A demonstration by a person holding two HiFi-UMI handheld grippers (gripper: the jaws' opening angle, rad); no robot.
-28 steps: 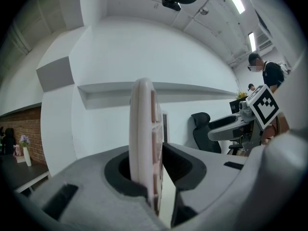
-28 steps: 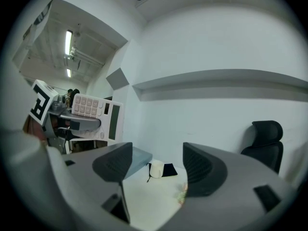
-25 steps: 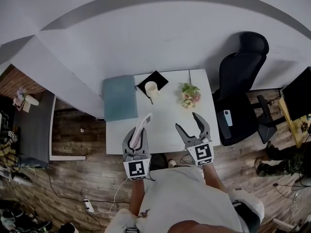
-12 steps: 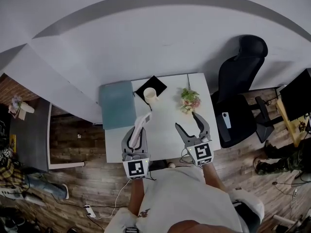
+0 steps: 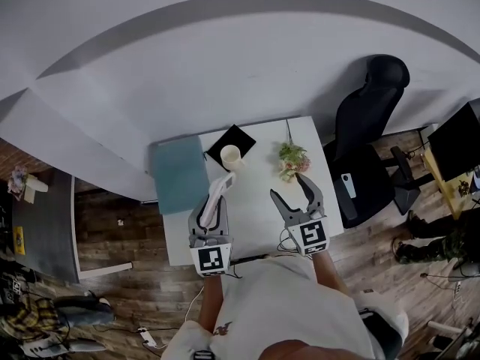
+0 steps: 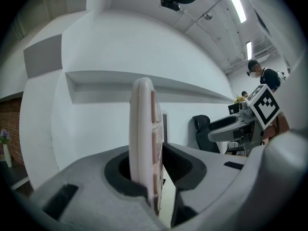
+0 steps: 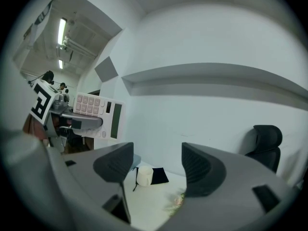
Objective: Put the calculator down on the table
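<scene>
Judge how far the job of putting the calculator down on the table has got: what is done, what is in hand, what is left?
Done: the calculator is clamped in the shut left gripper. In hand: it is held in the air over the table, not touching it. The right gripper has nothing between its jaws, which are closing. Left: lower the calculator onto the table and let go.
</scene>
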